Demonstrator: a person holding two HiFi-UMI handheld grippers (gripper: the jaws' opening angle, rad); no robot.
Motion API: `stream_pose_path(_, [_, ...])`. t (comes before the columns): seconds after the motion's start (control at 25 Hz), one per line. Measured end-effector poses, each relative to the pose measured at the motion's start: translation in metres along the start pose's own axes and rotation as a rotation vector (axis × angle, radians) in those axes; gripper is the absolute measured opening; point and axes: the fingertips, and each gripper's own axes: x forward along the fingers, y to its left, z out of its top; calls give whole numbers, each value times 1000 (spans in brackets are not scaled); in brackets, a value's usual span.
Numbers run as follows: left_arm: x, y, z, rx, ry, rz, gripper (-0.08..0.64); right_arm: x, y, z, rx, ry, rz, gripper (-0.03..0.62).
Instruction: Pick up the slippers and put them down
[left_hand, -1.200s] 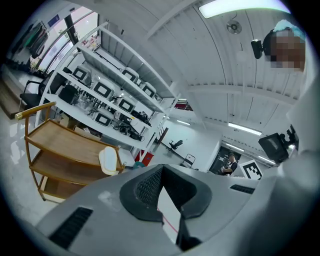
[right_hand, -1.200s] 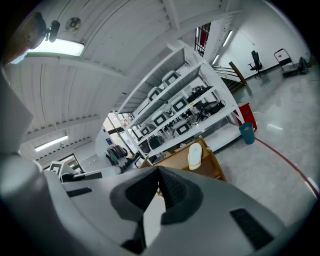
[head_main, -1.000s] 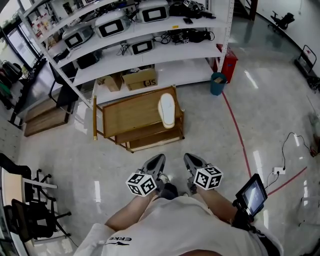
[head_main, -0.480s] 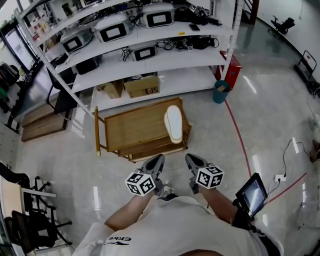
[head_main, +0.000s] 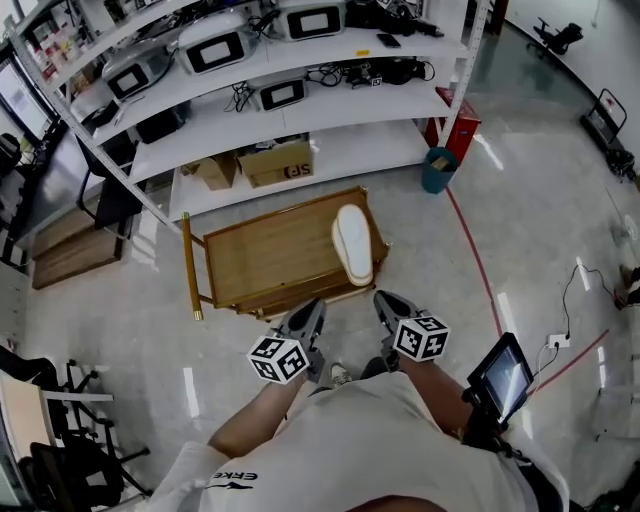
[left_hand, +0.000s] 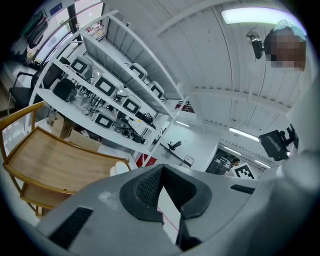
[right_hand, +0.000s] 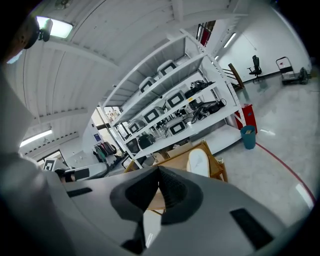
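A: How do the claws stand?

B: Both clenched and empty; the left claw (head_main: 308, 314) has its jaws met at the tips with nothing between them, and the right claw (head_main: 389, 304) is the same.

A: And the slipper?

B: One white slipper (head_main: 353, 243) is all I can see; it lies ahead of both claws, nearer the right one and apart from either, on the top tray of a wooden cart (head_main: 262, 248); it sits at the tray end on the right claw's side, lengthwise along the raised rim.

A: What might go wrong from here?

B: I'd guess three things. Clenched jaws would shove the slipper rather than take it, so they must part before they arrive; a push from the left claw's side could tip it over the rim beside it and onto the floor. The rim nearest the claws stands between them and the slipper, and a low reach could knock the cart, which may roll. The slipper looks soft, too; pinched by a thin edge it may droop and slide free.

A: And the second slipper?

B: No view shows one; I cannot tell where it is.
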Motion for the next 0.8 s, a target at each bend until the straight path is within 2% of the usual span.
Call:
stream_pose_path(0.36, [20,34,-12,-15,68,33,3,31,-29,0,2,18,-48,6])
stream_pose_path(0.8, [62,59,-21,-44,126,92,3,69,-78,4,26,82,-49,6])
